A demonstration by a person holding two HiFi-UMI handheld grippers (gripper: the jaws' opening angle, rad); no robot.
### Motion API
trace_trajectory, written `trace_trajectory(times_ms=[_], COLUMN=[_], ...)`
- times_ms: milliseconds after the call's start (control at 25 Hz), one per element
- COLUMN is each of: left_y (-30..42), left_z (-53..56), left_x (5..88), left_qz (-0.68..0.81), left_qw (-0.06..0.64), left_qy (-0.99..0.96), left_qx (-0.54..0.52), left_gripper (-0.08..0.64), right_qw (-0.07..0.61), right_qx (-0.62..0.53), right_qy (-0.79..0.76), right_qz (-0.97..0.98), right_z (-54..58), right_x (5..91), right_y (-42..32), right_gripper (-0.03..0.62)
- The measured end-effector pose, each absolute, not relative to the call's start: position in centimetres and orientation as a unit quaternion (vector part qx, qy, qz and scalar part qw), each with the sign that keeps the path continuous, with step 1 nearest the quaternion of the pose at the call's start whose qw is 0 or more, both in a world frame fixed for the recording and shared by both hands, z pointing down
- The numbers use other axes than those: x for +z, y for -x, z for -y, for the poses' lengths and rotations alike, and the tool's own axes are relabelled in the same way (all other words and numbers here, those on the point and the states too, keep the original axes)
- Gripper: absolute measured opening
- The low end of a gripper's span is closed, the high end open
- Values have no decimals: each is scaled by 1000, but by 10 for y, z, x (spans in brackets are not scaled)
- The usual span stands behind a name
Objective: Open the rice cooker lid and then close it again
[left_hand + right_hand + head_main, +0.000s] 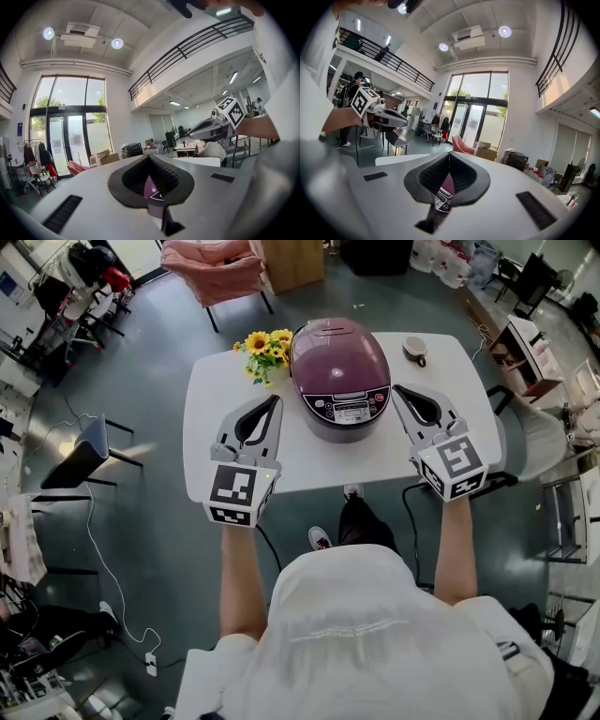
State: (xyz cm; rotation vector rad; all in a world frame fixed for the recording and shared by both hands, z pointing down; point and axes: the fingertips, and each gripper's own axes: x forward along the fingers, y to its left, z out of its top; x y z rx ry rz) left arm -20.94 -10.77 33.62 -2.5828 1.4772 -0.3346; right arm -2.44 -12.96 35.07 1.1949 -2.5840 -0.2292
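A purple rice cooker (339,376) stands in the middle of the white table (216,390), its lid down and its control panel facing me. My left gripper (276,400) hovers just left of the cooker, jaws shut and empty. To the cooker's right my right gripper (396,390) is likewise shut, with nothing in it. Neither one touches the cooker. In the left gripper view the left gripper (149,156) has its jaws together, and a sliver of the rice cooker (151,190) shows behind them. In the right gripper view the right gripper (449,153) is closed too, with the rice cooker's panel (443,198) below.
A bunch of yellow flowers (266,348) sits at the cooker's back left. A small round cup (414,350) stands at the table's back right. A pink chair (211,273) is beyond the table, and a dark chair (80,451) stands on the floor to the left.
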Motion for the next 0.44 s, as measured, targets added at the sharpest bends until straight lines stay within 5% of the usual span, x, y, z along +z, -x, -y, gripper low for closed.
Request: trace_trajectory(times_ms=[440], left_y=[207], left_z=[117], left_x=[340], left_qz=[-485], left_qw=[69], left_qy=[864], left_qx=[-113], left_gripper=[15], right_qw=[146], right_qx=[-77], right_qy=[-417], right_qz=[894], right_z=[138], right_x=[355], right_y=[24], right_gripper=[28])
